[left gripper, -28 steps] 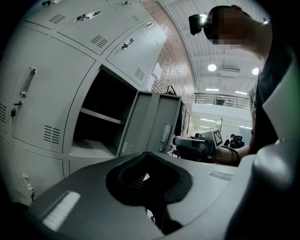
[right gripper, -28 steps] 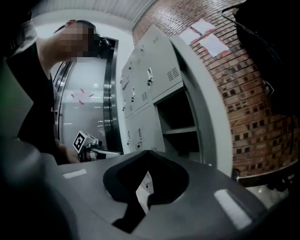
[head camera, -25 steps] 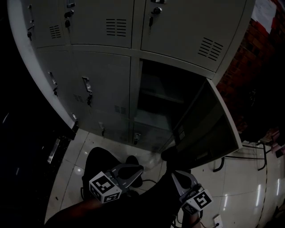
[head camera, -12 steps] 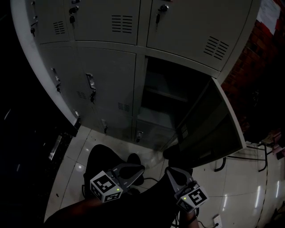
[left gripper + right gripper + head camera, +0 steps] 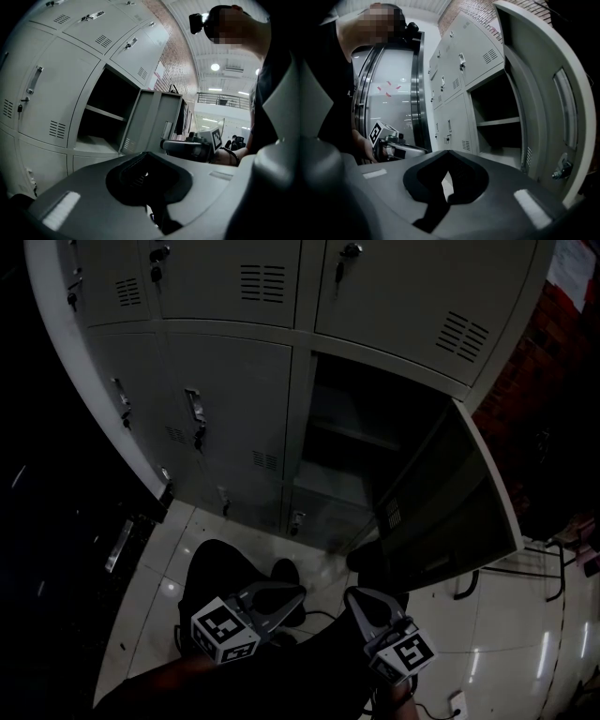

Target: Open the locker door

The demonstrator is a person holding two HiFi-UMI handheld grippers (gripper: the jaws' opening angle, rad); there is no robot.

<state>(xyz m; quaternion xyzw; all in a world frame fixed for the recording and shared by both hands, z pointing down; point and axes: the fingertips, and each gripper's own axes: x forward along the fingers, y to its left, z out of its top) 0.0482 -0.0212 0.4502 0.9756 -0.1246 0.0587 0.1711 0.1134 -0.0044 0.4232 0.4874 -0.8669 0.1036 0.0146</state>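
Note:
The grey locker bank [image 5: 234, 352] faces me. One lower-row door [image 5: 450, 512] stands swung wide to the right, showing a dark compartment [image 5: 352, 442] with a shelf and nothing on it. My left gripper [image 5: 289, 592] and right gripper [image 5: 352, 596] are low and close to my body, well short of the door, both shut on nothing. In the left gripper view the left gripper [image 5: 143, 153] points at the open compartment [image 5: 96, 122], with the door [image 5: 152, 117] to its right. In the right gripper view the right gripper [image 5: 449, 152] has the door's inner face [image 5: 543, 93] close on its right.
The neighbouring locker doors are closed, with handles [image 5: 195, 409] and keys. A brick wall [image 5: 553, 381] stands to the right. Cables [image 5: 506, 573] lie on the glossy tiled floor [image 5: 506, 652]. My dark shoes [image 5: 281, 573] are below the lockers.
The right gripper has drifted slightly left, toward the left gripper. The head view has shifted a little. The door stays open and both grippers stay shut.

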